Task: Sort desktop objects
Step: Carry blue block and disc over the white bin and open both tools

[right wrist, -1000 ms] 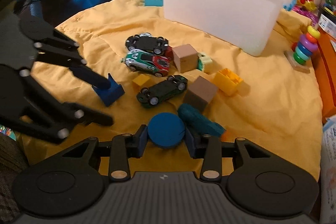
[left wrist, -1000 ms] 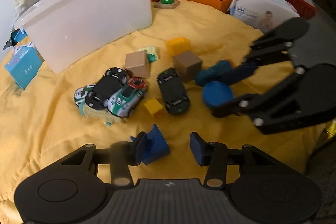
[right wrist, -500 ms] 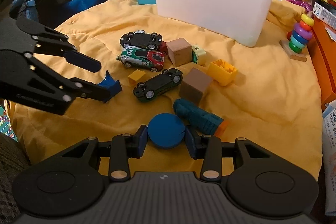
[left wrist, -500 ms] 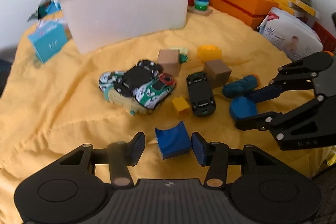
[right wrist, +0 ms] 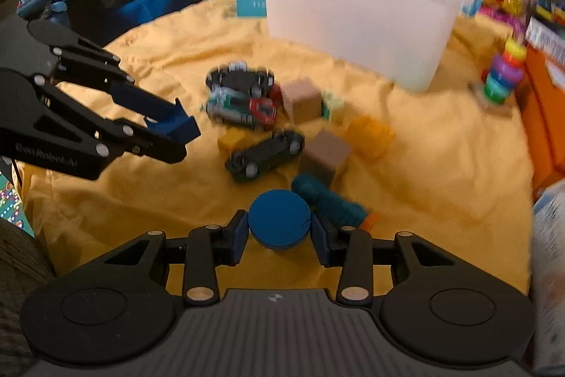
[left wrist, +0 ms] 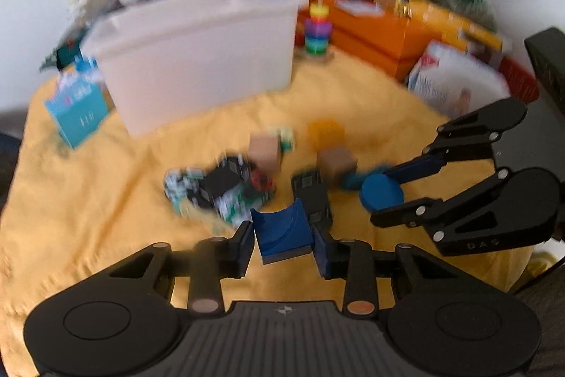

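A blue curved block sits between the pads of my left gripper; its jaws are closing and press on the block's sides, holding it above the yellow cloth. The right wrist view shows that block off the cloth at the left. My right gripper is shut on a blue disc, low over the cloth's near edge. A white bin stands at the back.
Loose on the cloth lie toy cars, a black car, two wooden cubes, a yellow brick and a teal cylinder. A ring stacker, orange boxes and a teal box border it.
My left gripper came around the blue curved block, closed on it and rose with it. The right gripper kept the blue disc and stayed about where it was.
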A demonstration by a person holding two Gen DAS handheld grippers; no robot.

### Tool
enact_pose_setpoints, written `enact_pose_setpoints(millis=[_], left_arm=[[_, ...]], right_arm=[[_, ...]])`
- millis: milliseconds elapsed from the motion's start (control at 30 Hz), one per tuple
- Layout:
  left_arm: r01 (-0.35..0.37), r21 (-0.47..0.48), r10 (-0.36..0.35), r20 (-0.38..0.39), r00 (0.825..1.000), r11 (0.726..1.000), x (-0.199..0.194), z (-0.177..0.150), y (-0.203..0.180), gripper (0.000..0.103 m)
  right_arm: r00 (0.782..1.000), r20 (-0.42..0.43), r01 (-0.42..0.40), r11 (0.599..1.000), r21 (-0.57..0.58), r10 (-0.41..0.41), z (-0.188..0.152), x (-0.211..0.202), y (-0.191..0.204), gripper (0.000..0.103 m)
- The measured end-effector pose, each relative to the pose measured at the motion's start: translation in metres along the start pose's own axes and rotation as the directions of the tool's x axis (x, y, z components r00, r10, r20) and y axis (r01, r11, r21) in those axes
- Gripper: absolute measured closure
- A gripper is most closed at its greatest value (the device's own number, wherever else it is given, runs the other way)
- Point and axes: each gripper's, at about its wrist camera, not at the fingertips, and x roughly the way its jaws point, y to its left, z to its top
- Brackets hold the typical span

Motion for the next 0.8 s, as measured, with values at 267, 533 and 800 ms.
enact_pose_setpoints(millis=[267,533,800], left_arm=[[-0.057,0.02,0.054,0.146,0.988,0.998,-0.025,0.046,0.016,0.064],[-0.145,0.023,0.135,0.249,0.959,0.989,-0.021,0.099,0.048,0.064],[-0.206,-0.029,0.204,0.333,0.921,0.978,-0.001,0.156,0.084,0.064]], right_arm=[[0.991,0.119,0.058,0.998,-0.026,-0.054,0.04,-0.024,-0.017,0.061],[0.951,0.284,0.139,0.99,-0.031,-0.124,0.101,-0.032,-0.049,0.061],[0.913,0.365,0.175,0.983,0.047,-0.18,0.162,-0.018,-0.075,0.061]])
